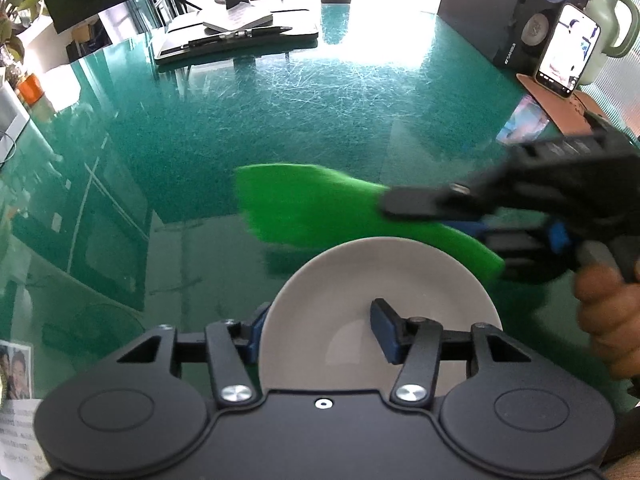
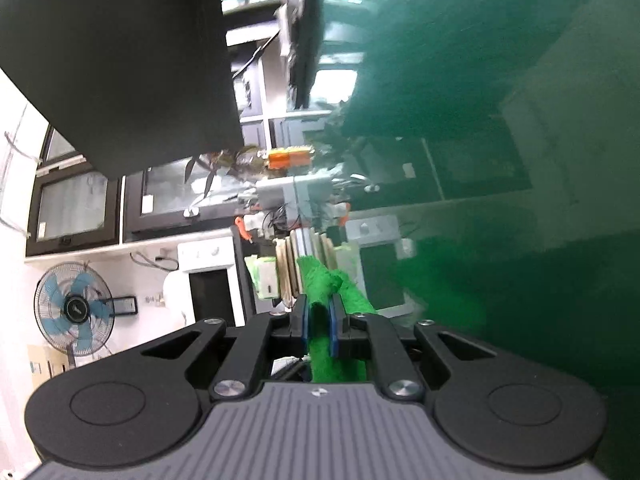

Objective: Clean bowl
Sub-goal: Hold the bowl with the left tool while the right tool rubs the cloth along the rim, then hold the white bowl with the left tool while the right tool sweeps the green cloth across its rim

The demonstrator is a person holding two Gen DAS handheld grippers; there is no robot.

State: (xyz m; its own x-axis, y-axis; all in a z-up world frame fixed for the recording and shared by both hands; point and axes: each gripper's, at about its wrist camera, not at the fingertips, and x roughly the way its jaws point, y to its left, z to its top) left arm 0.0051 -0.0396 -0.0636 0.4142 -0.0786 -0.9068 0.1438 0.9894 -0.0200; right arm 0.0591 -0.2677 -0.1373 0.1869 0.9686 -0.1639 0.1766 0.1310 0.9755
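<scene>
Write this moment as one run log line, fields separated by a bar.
left gripper: straddles white bowl rim | right gripper: shut on green cloth | cloth: above bowl, not yet inside | surface: green table

The bowl [image 1: 380, 312] sits on the table [image 1: 280, 120], its rim between the left gripper's [image 1: 320, 332] fingers. Just behind it hangs the cloth [image 1: 312, 204], pinched in the right gripper [image 1: 420, 200] reaching in from the right. A phone [image 1: 568, 52] stands far right.

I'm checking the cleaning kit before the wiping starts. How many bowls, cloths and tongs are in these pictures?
Round white ceramic bowl: 1
Bright green fabric cloth: 1
Black two-finger tongs: 2, left tongs at the bowl's rim, right tongs shut on the cloth
Total: 4
</scene>
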